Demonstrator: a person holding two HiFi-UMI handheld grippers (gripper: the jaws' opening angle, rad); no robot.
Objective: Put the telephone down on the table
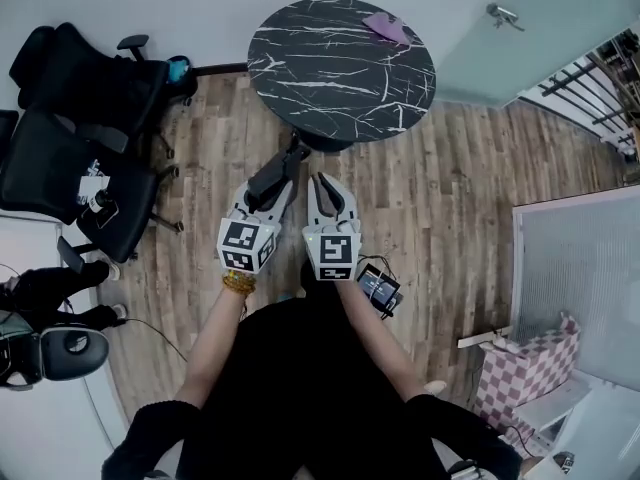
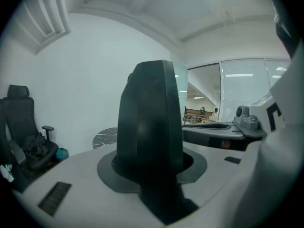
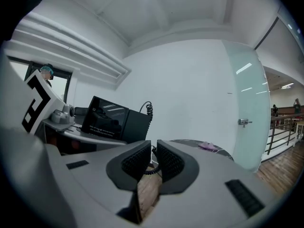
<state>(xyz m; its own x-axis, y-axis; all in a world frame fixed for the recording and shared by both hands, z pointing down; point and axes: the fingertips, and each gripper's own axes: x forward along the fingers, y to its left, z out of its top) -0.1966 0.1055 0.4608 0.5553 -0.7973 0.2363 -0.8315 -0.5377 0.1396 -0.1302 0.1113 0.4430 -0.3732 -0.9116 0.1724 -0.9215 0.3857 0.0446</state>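
Note:
A black telephone (image 1: 272, 176) is clamped between the jaws of my left gripper (image 1: 265, 193), held over the wooden floor just short of the table. In the left gripper view its dark body (image 2: 149, 127) fills the space between the jaws. The round black marble table (image 1: 340, 68) stands straight ahead. My right gripper (image 1: 328, 183) hangs beside the left one, its pads (image 3: 134, 161) drawn together to a thin slit. In the right gripper view the telephone (image 3: 107, 120) shows at the left, and its coiled cord (image 3: 147, 109) drops behind the fingertips.
A small pink thing (image 1: 385, 26) lies on the table's far side. Black office chairs (image 1: 80, 138) crowd the left. A frosted glass door (image 1: 530, 28) and a railing stand at the right, with a pink checked box (image 1: 525, 373) lower right. A small black device (image 1: 378, 288) hangs by my right arm.

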